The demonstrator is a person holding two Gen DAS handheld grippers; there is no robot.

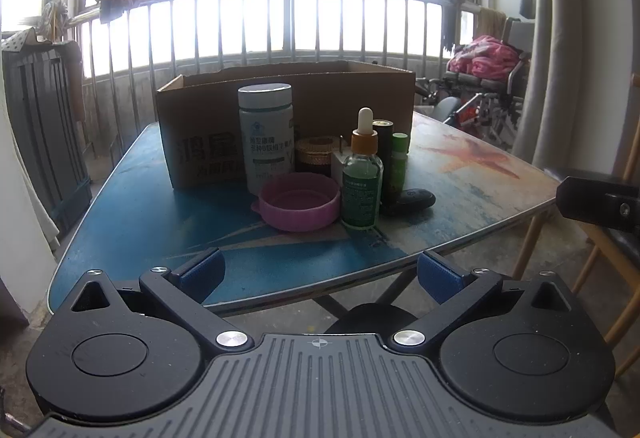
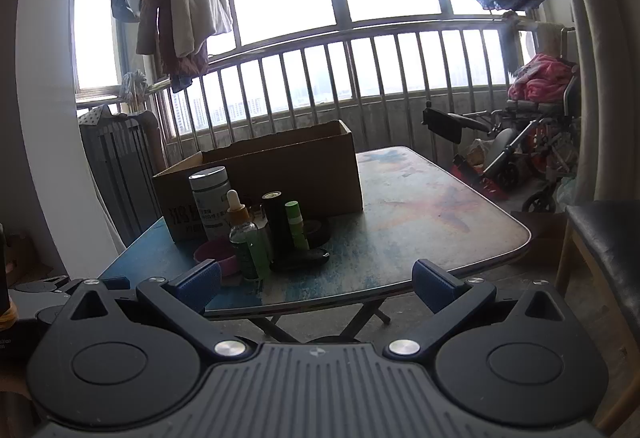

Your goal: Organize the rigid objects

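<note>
An open cardboard box (image 1: pixel 280 97) stands on the folding table (image 1: pixel 140 205). In front of it stand a white supplement jar (image 1: pixel 266 137), a pink lid (image 1: pixel 298 201), a green dropper bottle (image 1: pixel 362 177), a black tube (image 1: pixel 384 149), a green tube (image 1: pixel 399 161), a gold-lidded jar (image 1: pixel 316 153) and a black oval case (image 1: pixel 412 199). My left gripper (image 1: pixel 320 274) is open and empty, held before the table's near edge. My right gripper (image 2: pixel 316 284) is open and empty, also short of the table. The right wrist view shows the box (image 2: pixel 280 173), jar (image 2: pixel 212 201) and dropper bottle (image 2: pixel 246 238).
A metal railing and windows run behind the table. A wheelchair (image 2: pixel 532 153) with pink cloth stands at the right. A chair (image 2: pixel 608 238) stands near the table's right corner. A dark folded rack (image 1: pixel 44 133) leans at the left. Clothes hang overhead.
</note>
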